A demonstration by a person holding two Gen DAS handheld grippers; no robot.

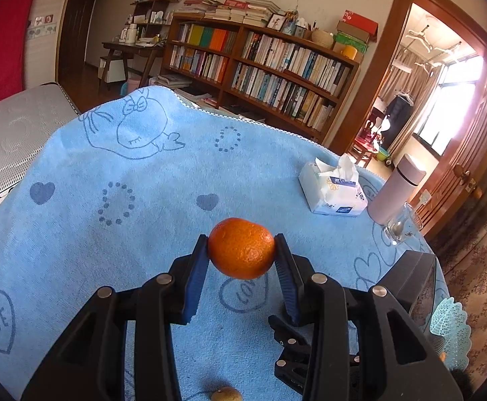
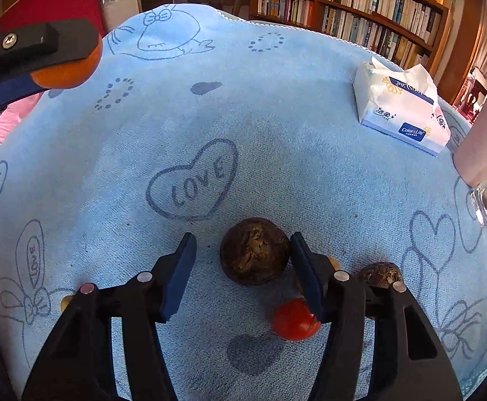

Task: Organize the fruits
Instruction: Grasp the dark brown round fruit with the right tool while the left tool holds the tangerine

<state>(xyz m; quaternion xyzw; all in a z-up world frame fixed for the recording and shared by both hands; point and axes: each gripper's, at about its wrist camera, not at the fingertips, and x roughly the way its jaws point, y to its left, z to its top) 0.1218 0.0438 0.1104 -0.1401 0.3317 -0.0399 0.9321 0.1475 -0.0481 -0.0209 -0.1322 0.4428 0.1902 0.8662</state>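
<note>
The left gripper (image 1: 241, 250) is clenched on a mandarin orange (image 1: 241, 248), one blue pad pressing each flank, and holds it clear above the blue towel (image 1: 109, 234) that covers the table. The grip sits at the fruit's widest girth, which is the correct hold: the rind is soft and yields, so firm pressure risks bruising, while a hold nearer the top or bottom would let the rounded skin slip out.

The right gripper (image 2: 243, 247) is lowered over a dark brown round fruit (image 2: 254, 250) resting on the towel. Its right pad is at or just against the fruit; the left pad stands clear with a gap showing, so the fruit is not grasped. The fruit appears light, with a dry, rough, flaking shell that should give good friction but may crumble. It will likely roll if pushed from one side only; take it across the middle with both pads meeting together.

A small red tomato (image 2: 295, 320) lies just beside the right finger; a second brown fruit (image 2: 380, 274) sits behind that finger. A tissue pack (image 2: 404, 113) lies well apart.
</note>
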